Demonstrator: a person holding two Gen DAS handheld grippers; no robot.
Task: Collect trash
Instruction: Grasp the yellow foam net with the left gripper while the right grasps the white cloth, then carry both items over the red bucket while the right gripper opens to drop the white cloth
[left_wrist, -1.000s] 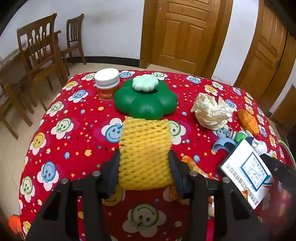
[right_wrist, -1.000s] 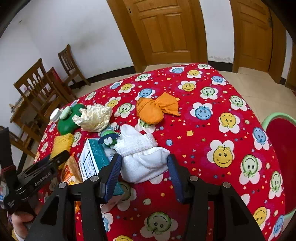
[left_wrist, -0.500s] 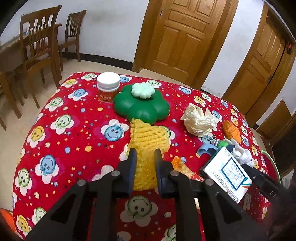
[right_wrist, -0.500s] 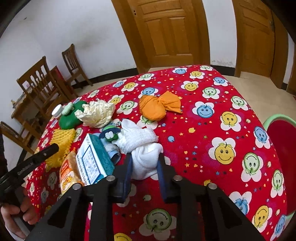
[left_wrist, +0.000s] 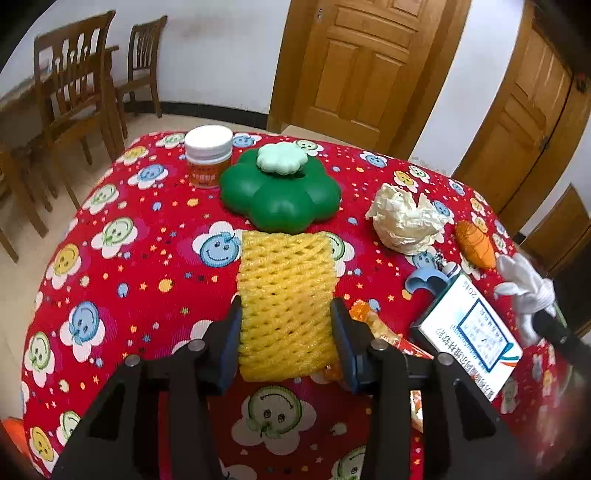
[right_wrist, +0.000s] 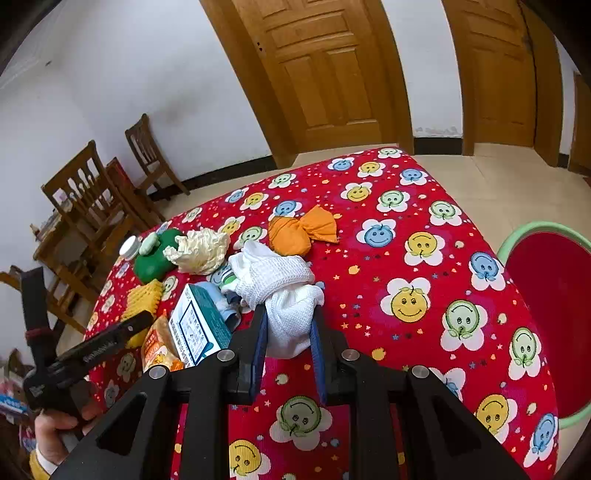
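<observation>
My left gripper (left_wrist: 286, 332) is open, its pads on either side of a yellow foam fruit net (left_wrist: 286, 299) that lies flat on the red tablecloth (left_wrist: 122, 288). My right gripper (right_wrist: 288, 332) is shut on a white knitted cloth (right_wrist: 286, 291) and holds it lifted off the table; the cloth also shows in the left wrist view (left_wrist: 524, 288). A crumpled cream paper ball (left_wrist: 404, 219), an orange pouch (right_wrist: 299, 232), a teal and white carton (right_wrist: 197, 325) and an orange snack wrapper (right_wrist: 159, 343) lie on the table.
A green flower-shaped box (left_wrist: 280, 195) and a white-lidded jar (left_wrist: 208, 155) stand at the table's far side. A red basin with a green rim (right_wrist: 546, 306) sits beside the table on the right. Wooden chairs (left_wrist: 77, 96) stand at the left.
The left gripper, shut on the foam net half a second ago, has opened around it. The right gripper has raised the white cloth off the table.
</observation>
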